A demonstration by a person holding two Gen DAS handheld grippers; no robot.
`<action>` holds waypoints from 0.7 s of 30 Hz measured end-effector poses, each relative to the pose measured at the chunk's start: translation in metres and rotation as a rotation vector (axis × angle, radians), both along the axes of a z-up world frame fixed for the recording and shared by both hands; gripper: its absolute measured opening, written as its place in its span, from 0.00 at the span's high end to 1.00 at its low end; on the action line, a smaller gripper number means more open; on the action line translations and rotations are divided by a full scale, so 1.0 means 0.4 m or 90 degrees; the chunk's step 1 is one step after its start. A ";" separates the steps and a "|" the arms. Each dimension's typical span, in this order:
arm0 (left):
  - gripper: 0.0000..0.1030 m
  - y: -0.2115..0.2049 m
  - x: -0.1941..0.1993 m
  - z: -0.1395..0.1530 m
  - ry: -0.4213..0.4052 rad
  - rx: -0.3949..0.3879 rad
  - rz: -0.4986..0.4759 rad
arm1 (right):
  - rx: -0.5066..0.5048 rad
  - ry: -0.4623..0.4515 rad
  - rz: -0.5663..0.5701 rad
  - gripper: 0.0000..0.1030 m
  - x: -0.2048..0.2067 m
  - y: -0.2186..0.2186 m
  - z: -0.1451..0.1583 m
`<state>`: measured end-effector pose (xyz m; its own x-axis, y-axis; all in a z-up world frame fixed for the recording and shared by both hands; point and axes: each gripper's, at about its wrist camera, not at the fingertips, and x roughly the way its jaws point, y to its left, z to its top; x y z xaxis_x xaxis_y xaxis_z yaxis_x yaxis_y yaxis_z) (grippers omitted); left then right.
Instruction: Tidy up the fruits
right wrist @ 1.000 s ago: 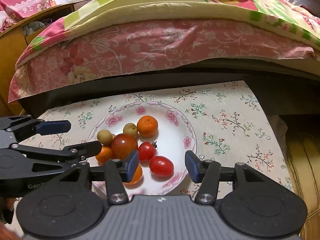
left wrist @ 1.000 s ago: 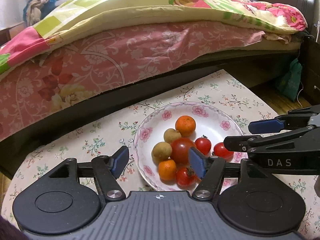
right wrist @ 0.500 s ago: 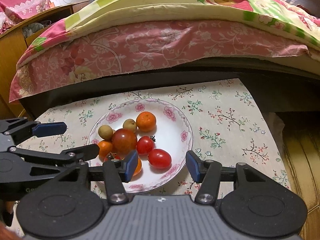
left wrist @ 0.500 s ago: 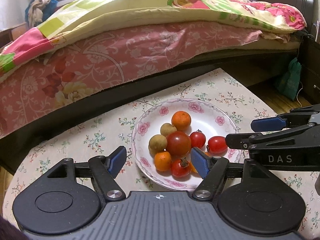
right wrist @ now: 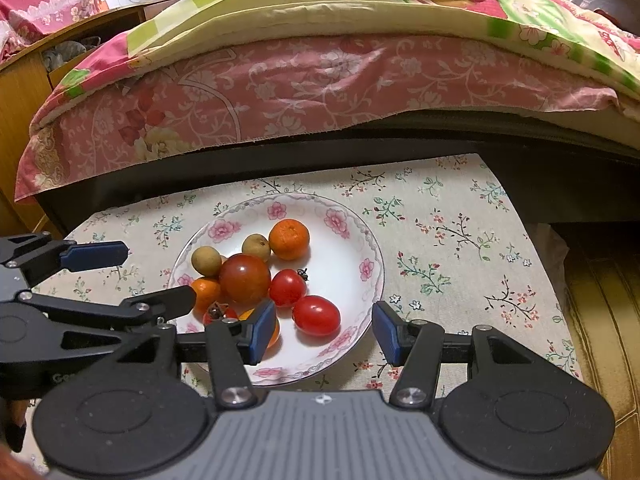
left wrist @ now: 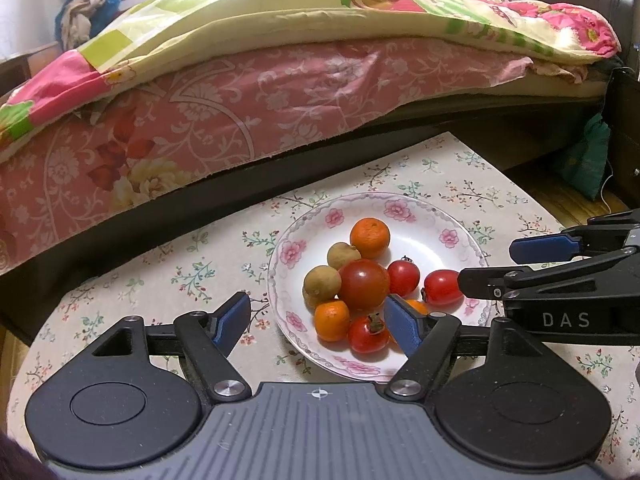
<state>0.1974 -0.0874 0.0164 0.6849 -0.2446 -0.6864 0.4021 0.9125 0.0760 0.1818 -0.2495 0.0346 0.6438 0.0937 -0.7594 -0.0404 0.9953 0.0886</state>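
Beside the bed [left wrist: 280, 92], our table [left wrist: 460, 176] carries the plate [left wrist: 452, 232] of heaped fruit, so we hold the left gripper [left wrist: 318, 316] and right gripper [right wrist: 324, 334] over its near rim, fingers wide apart and empty, ready to pick.

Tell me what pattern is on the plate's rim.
Pink flowers on white around the plate rim, clearest in the right wrist view.

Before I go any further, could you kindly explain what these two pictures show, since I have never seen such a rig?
A person holds one hand-held gripper in each hand; a fisheye camera on each looks forward along its two blue-padded fingers. One picture comes from the left hand-held gripper, the other from the right hand-held gripper. Both are open and hold nothing. On the flowered tablecloth, beside a bed, stands a floral plate with tomatoes, small oranges and two brownish round fruits.
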 end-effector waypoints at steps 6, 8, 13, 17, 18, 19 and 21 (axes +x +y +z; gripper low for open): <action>0.20 -0.003 0.001 -0.005 -0.003 0.008 0.005 | -0.003 0.003 -0.003 0.49 0.003 -0.001 -0.006; 0.19 -0.003 0.002 -0.006 -0.004 0.009 0.007 | -0.005 0.004 -0.003 0.49 0.003 -0.001 -0.008; 0.13 -0.001 0.003 -0.008 -0.006 0.014 0.016 | -0.008 0.004 -0.005 0.49 0.003 -0.002 -0.008; 0.09 0.001 0.002 -0.006 -0.011 0.013 0.023 | -0.008 0.003 -0.005 0.49 0.001 -0.002 -0.006; 0.07 0.001 0.001 -0.006 -0.015 0.016 0.026 | -0.007 0.004 -0.005 0.49 0.002 -0.002 -0.007; 0.06 0.001 0.000 -0.005 -0.018 0.019 0.030 | -0.008 0.003 -0.005 0.49 0.001 -0.002 -0.006; 0.03 0.001 -0.001 -0.003 -0.025 0.025 0.036 | -0.008 0.004 -0.005 0.48 0.002 -0.002 -0.006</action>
<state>0.1969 -0.0872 0.0152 0.7231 -0.1786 -0.6673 0.3460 0.9297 0.1261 0.1826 -0.2503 0.0321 0.6396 0.0794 -0.7646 -0.0321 0.9965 0.0765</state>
